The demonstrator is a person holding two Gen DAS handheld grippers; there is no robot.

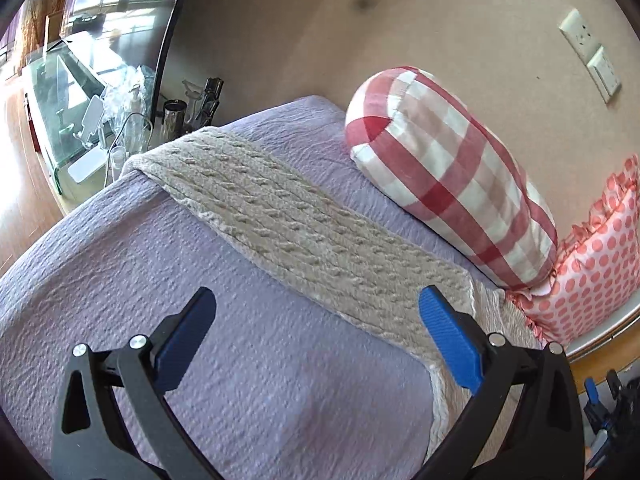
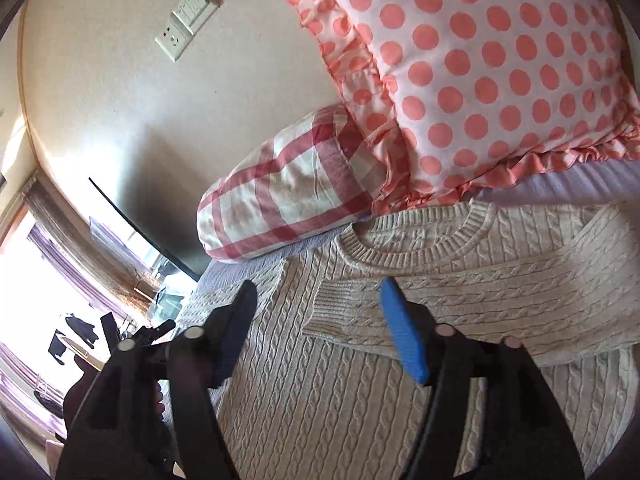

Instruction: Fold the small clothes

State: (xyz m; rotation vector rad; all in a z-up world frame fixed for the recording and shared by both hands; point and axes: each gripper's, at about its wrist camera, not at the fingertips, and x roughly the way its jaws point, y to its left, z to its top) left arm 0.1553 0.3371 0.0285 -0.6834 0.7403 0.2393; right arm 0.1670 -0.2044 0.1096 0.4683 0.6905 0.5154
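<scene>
A cream cable-knit sweater [image 2: 360,392] lies flat on the lilac bedspread [image 1: 140,248]. In the right wrist view its round collar [image 2: 412,248] points toward the pillows, and one sleeve [image 2: 480,304] is folded across the chest. In the left wrist view the other sleeve [image 1: 288,216] stretches out long over the bedspread. My left gripper [image 1: 316,300] is open and empty, just above the bed by the sleeve's shoulder end. My right gripper [image 2: 320,292] is open and empty, above the chest near the folded sleeve's cuff.
A red-and-white checked pillow [image 1: 452,172] and a pink polka-dot pillow [image 2: 480,64] lie against the wall at the head of the bed. A glass side table [image 1: 80,112] with bottles and clutter stands beyond the bed's far edge. Wall sockets [image 2: 188,20] are above.
</scene>
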